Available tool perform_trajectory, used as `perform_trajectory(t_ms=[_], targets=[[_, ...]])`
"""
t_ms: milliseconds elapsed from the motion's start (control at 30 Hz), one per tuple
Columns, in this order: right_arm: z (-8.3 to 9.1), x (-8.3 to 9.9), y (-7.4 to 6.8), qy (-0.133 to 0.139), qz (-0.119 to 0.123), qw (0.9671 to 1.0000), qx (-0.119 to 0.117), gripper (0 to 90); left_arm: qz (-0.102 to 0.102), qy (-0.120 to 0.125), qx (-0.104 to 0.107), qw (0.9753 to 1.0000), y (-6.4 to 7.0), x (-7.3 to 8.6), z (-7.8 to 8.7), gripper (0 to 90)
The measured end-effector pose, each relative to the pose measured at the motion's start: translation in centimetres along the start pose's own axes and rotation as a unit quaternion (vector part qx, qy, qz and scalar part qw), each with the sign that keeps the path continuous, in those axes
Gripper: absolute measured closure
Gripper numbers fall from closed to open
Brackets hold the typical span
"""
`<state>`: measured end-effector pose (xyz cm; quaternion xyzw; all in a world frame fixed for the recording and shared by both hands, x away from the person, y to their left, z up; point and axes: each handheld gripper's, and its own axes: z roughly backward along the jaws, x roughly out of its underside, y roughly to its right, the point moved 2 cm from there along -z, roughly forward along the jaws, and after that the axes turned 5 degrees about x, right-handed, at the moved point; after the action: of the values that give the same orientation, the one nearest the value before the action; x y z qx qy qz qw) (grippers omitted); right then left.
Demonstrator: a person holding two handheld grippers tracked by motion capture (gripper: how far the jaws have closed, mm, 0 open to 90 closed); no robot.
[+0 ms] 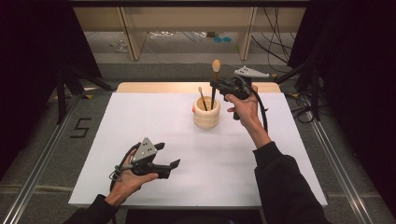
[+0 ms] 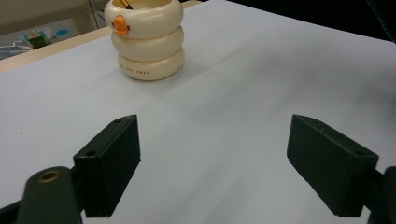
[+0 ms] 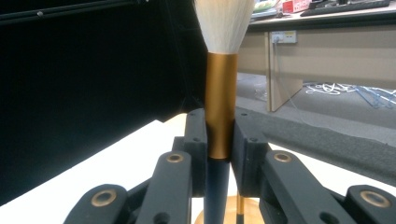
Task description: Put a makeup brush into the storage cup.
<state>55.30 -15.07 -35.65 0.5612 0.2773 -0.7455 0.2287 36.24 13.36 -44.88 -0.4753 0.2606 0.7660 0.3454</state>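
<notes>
A cream ringed holder (image 1: 206, 113) with an orange duck beak (image 2: 121, 25) stands at the far middle of the white table (image 1: 196, 154). A thin brush (image 1: 201, 99) leans inside it. My right gripper (image 1: 215, 84) is shut on a larger makeup brush (image 3: 219, 112), clamping its gold ferrule with the white bristles up. The brush stands upright with its dark handle reaching down into the holder. My left gripper (image 1: 169, 156) rests open near the front left of the table, nothing between its jaws. In the left gripper view the holder (image 2: 148, 42) lies ahead of the spread jaws.
A wooden strip (image 1: 140, 87) edges the table's far side. Beyond it are a grey floor, wooden furniture legs (image 1: 130, 32) and loose cables (image 1: 275, 42). Metal rails (image 1: 32, 177) run along both sides of the table.
</notes>
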Motion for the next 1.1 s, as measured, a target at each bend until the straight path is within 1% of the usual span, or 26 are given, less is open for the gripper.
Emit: perform_trajectory(t_ms=[33,67,100,133,167,267,300,333,367,400,433,467,500,533,567,600,633,667,733,767,800,900,933,1100], targets=[[-0.1,-0.1,0.0,0.006,-0.003,1.0000,-0.001,78.1,0.001,-0.001,0.001,1.0000,0.0,0.0,0.0,17.3],[-0.2,-0.1,0.0,0.005,-0.001,1.0000,0.000,78.1,0.002,0.000,0.002,1.0000,0.0,0.0,0.0,17.3],[-0.3,-0.2,0.0,0.010,-0.003,0.9999,-0.002,78.1,-0.002,-0.002,0.004,1.0000,0.0,0.0,0.0,17.3],[-0.4,-0.3,0.0,0.007,-0.003,1.0000,-0.002,78.1,-0.005,-0.003,0.006,1.0000,0.0,-0.1,0.1,17.3],[-0.5,-0.4,0.0,0.008,-0.002,1.0000,-0.001,78.1,-0.010,-0.001,0.002,0.9999,-0.1,-0.1,0.1,17.3],[-0.8,-0.3,0.1,0.013,-0.004,0.9999,-0.002,78.1,-0.017,0.000,0.000,0.9999,-0.1,-0.1,0.1,17.3],[-0.8,-0.3,0.1,0.008,-0.004,1.0000,0.000,78.1,-0.018,0.000,-0.001,0.9998,-0.1,-0.1,0.1,17.3],[-1.0,-0.2,0.2,0.010,-0.006,0.9999,-0.001,78.1,-0.018,0.000,-0.002,0.9998,-0.2,-0.1,0.1,17.3],[-1.0,-0.1,0.3,0.007,-0.004,1.0000,0.001,78.2,-0.011,-0.001,0.000,0.9999,0.0,-0.1,0.0,17.3],[-1.2,0.0,0.4,0.007,-0.007,0.9999,0.001,78.1,-0.014,0.001,-0.001,0.9999,-0.1,-0.1,0.0,17.3],[-1.3,0.0,0.5,0.007,-0.005,1.0000,0.004,78.1,-0.005,0.001,-0.001,1.0000,0.0,-0.1,0.0,17.3],[-1.4,0.1,0.6,0.007,-0.007,0.9999,0.004,78.1,0.000,0.000,0.001,1.0000,0.1,0.0,0.0,17.4],[-1.5,0.2,0.7,0.005,-0.005,0.9999,0.009,78.1,0.003,0.000,0.003,1.0000,0.1,0.0,0.0,17.4],[-1.6,0.3,0.7,0.005,-0.007,0.9999,0.007,78.1,0.004,-0.001,0.004,1.0000,0.1,0.0,0.0,17.4],[-1.8,0.4,0.8,0.009,-0.008,0.9999,0.008,78.1,0.005,-0.002,0.004,1.0000,0.1,0.0,0.0,17.3],[-1.9,0.4,0.9,0.004,-0.008,0.9999,0.008,78.1,0.005,-0.002,0.004,1.0000,0.1,0.0,0.0,17.3],[-2.0,0.5,0.9,0.006,-0.010,0.9999,0.008,78.1,0.005,-0.004,0.004,1.0000,0.2,0.0,0.0,17.3],[-2.0,0.6,1.1,0.000,-0.010,0.9999,0.011,78.1,0.005,-0.004,0.005,1.0000,0.2,0.0,0.0,17.4],[-2.2,0.7,1.1,0.002,-0.012,0.9999,0.011,78.1,0.003,-0.004,0.005,1.0000,0.2,0.0,0.0,17.4],[-2.3,0.7,1.2,0.002,-0.008,0.9999,0.015,78.1,0.002,-0.004,0.005,1.0000,0.2,0.0,0.0,17.4],[-2.5,0.8,1.2,0.008,-0.011,0.9999,0.010,78.1,0.003,-0.003,0.006,1.0000,0.2,0.0,-0.1,17.4],[-2.6,0.9,1.4,0.005,-0.008,0.9998,0.015,78.1,0.002,-0.005,0.006,1.0000,0.2,0.0,-0.1,17.3],[-2.6,1.0,1.3,0.003,-0.012,0.9998,0.014,78.1,0.003,-0.005,0.006,1.0000,0.2,0.0,-0.1,17.3],[-3.0,1.3,1.4,-0.003,-0.008,0.9998,0.017,78.1,-0.002,-0.006,0.007,1.0000,0.2,0.0,-0.1,17.3]])
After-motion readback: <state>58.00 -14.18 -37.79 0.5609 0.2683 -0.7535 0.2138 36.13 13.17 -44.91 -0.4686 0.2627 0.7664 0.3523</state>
